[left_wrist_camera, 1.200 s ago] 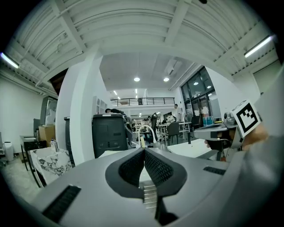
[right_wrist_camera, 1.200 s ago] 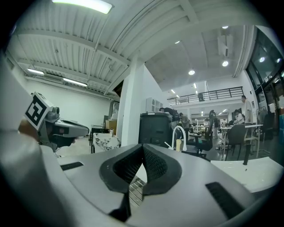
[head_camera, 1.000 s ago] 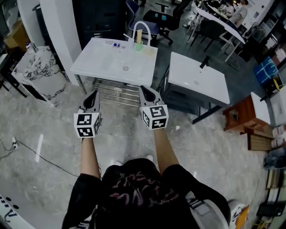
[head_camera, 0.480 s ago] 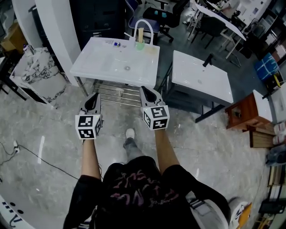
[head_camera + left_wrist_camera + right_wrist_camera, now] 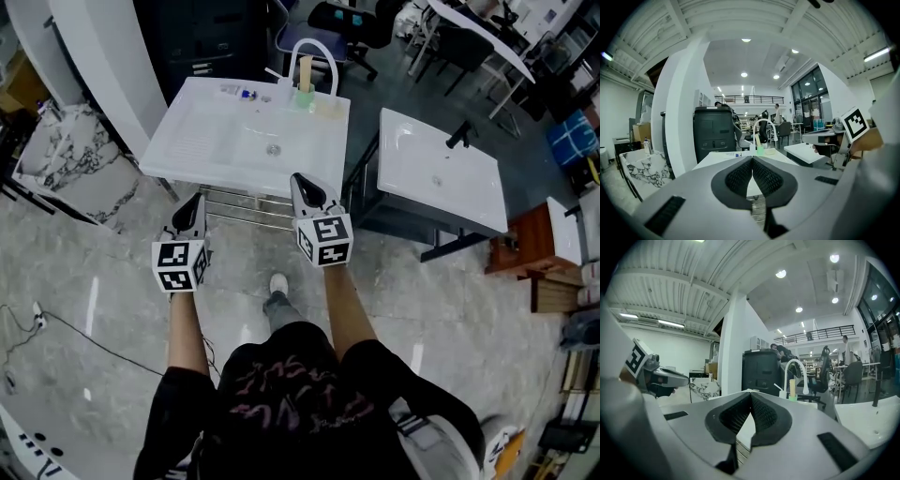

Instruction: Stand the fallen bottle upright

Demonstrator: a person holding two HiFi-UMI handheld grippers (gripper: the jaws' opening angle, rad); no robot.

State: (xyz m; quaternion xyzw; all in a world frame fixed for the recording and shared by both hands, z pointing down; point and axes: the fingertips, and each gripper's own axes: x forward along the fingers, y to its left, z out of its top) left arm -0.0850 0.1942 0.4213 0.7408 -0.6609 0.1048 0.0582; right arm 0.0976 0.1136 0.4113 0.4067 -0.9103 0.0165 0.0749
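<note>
As the left gripper [image 5: 196, 197] and right gripper [image 5: 298, 178] are clenched empty, reaching the bottle [image 5: 240, 92] ahead unopened risks nudging it away.

The counter [image 5: 202, 141] stands ahead of the person, with a faucet [image 5: 312, 40] at its back edge. The bottle [image 5: 246, 93] lies on the counter near that back edge, left of the faucet. A cup [image 5: 306, 97] stands just beside the faucet's base. A rack of bars [image 5: 246, 199] sits beneath the counter's near edge. The left gripper [image 5: 194, 201] and right gripper [image 5: 302, 181] are side by side before that edge, well apart from the bottle. A second counter [image 5: 422, 187] stands to the right. A slab [image 5: 70, 159] leans to the left, and a cabinet [image 5: 211, 37] stands behind.
</note>
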